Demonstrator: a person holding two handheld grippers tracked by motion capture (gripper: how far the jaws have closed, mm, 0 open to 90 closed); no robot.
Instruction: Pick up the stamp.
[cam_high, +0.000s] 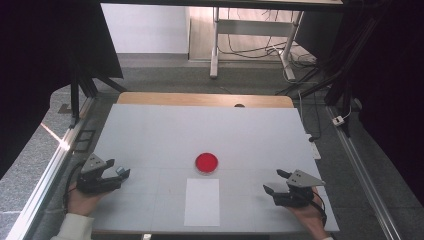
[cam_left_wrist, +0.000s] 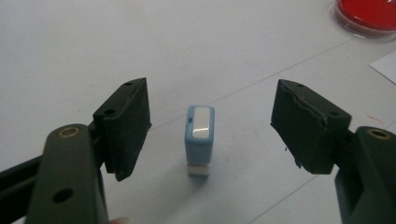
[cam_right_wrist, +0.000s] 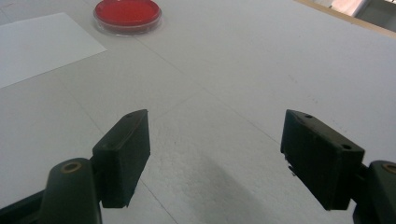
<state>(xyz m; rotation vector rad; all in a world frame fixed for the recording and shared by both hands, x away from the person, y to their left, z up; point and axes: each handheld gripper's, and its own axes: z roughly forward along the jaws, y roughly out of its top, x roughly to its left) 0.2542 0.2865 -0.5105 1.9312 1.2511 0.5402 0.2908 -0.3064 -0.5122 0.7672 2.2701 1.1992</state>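
A small light-blue stamp with a white top and white base stands upright on the white table, also seen as a small block at the left. My left gripper is open, its jaws on either side of the stamp without touching it. A round red ink pad in a clear dish lies at the table's middle, also at the upper right and upper left of the gripper views. A white paper sheet lies just in front of it. My right gripper rests open at the right, nothing between its jaws.
The white table top has a wooden strip along its far edge. Metal rails run along both sides. Beyond the table are a desk frame and cables on the floor.
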